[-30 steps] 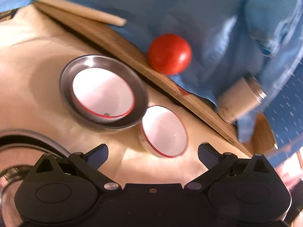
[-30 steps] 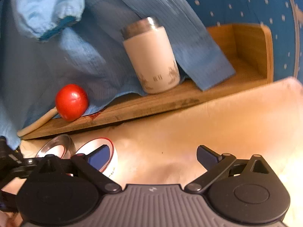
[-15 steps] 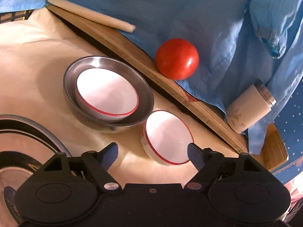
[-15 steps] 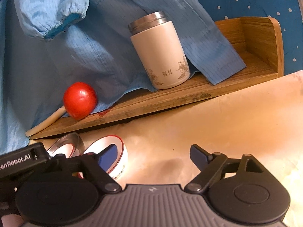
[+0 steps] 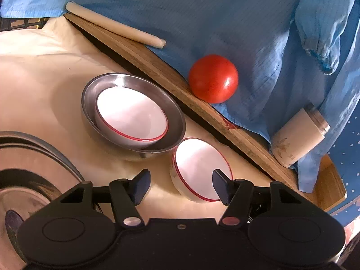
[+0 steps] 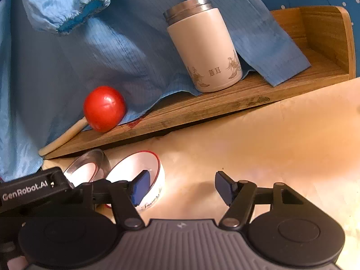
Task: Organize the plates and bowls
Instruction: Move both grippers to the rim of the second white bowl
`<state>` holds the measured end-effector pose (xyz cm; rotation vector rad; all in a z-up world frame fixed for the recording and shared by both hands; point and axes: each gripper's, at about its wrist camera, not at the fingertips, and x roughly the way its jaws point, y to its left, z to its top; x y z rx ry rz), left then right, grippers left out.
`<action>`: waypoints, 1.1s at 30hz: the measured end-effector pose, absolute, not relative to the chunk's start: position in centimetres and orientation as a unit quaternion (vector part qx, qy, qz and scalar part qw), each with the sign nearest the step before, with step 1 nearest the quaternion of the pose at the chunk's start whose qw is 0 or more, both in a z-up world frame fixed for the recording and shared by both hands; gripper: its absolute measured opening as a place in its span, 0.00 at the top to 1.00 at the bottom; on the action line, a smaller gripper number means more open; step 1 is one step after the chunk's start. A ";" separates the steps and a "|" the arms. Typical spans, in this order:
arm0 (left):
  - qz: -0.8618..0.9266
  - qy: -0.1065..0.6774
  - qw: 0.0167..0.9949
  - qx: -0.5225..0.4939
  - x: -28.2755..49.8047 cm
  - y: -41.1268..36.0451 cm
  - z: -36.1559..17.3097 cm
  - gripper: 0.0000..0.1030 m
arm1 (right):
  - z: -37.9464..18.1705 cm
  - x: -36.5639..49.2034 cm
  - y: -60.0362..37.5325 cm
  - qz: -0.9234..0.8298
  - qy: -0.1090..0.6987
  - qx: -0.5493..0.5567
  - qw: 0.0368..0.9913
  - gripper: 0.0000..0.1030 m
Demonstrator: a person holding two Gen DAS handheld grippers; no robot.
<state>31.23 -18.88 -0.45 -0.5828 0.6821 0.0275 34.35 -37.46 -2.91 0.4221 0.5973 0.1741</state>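
A white red-rimmed bowl (image 5: 131, 114) sits inside a steel bowl (image 5: 173, 123) on the cream tabletop. A second white red-rimmed bowl (image 5: 198, 166) stands loose to its right; it also shows in the right wrist view (image 6: 135, 168). My left gripper (image 5: 181, 186) is open, its right finger over that loose bowl's rim, its left finger outside it. My right gripper (image 6: 181, 185) is open and empty, with its left finger in front of the same bowl. A large steel plate (image 5: 27, 157) lies at the lower left.
A wooden tray (image 6: 225, 105) runs along the back, draped with a blue garment (image 6: 101, 51). On it are a red ball (image 6: 104, 109), a cream tumbler (image 6: 203, 47) and a pale stick (image 5: 114, 24). The left gripper's body (image 6: 31, 189) sits beside my right gripper.
Both grippers' jaws have narrowed somewhat. The left gripper has moved forward, so the loose bowl now sits at its right finger. The right gripper has moved closer to that bowl.
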 end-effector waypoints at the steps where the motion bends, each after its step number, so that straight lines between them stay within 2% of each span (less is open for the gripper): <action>1: 0.012 0.332 0.900 -0.283 31.2 -18.9 -0.4 0.41 | -3.0 34.4 -37.5 0.087 0.292 0.211 0.929 0.35; 9: -0.021 0.336 0.896 -0.288 31.0 -19.3 0.0 0.37 | -3.1 34.2 -38.6 0.088 0.289 0.238 0.923 0.36; 15: -0.067 0.347 0.905 -0.238 31.3 -19.8 0.5 0.33 | -3.2 34.0 -39.4 0.080 0.286 0.254 0.920 0.37; 21: -0.090 0.356 0.903 -0.223 31.9 -18.8 -0.2 0.33 | -3.3 34.2 -39.3 0.092 0.290 0.254 0.918 0.37; 24: -0.102 0.363 0.905 -0.195 31.8 -18.8 -0.7 0.39 | -3.4 34.2 -39.3 0.087 0.292 0.256 0.917 0.37; 27: -0.119 0.353 0.911 -0.176 31.0 -18.9 -0.8 0.39 | -3.4 34.2 -39.3 0.086 0.292 0.258 0.917 0.37; 31: -0.136 0.346 0.913 -0.167 30.4 -19.1 -0.7 0.38 | -3.4 34.3 -39.2 0.086 0.293 0.257 0.917 0.37; 33: -0.139 0.341 0.913 -0.174 30.5 -19.0 -0.6 0.33 | -3.4 34.3 -39.2 0.086 0.293 0.257 0.917 0.37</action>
